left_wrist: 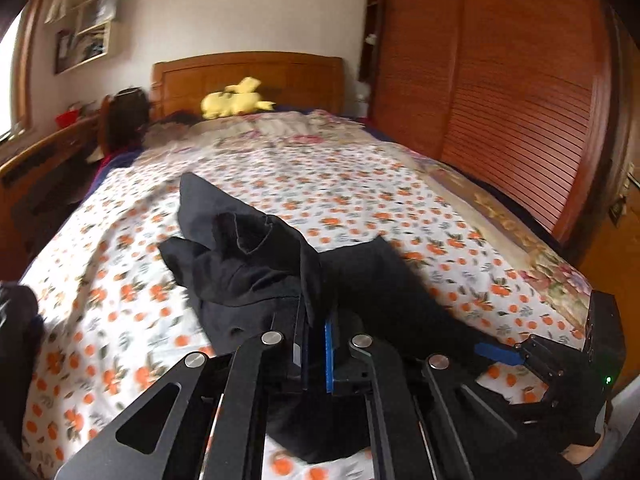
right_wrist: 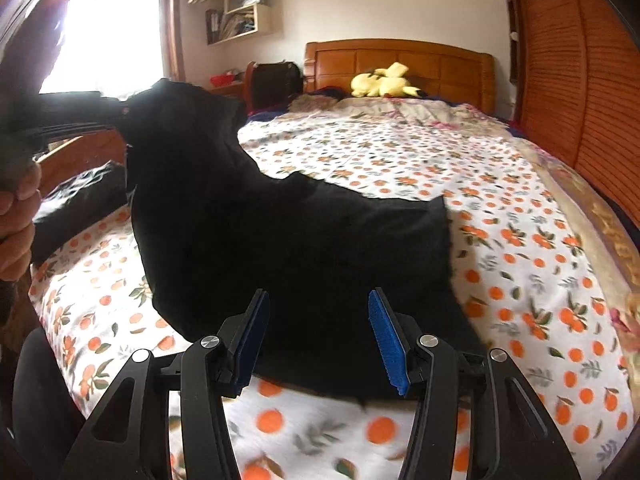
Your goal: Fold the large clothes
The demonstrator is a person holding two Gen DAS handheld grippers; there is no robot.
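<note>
where lifted, black garment (right_wrist: 280, 240) hangs rumpled | left fingers (left_wrist: 316, 344) pinch it | right fingers (right_wrist: 384, 344) apart

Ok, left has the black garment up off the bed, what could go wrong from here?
1. The left gripper pinches only a thin edge of the garment; that fold could slip out as weight comes on.
2. The right gripper is open with cloth between its jaws, not clamped, so the lift is one-sided and may bunch.
3. Cloth still trails on the bedspread and could drag it.
</note>
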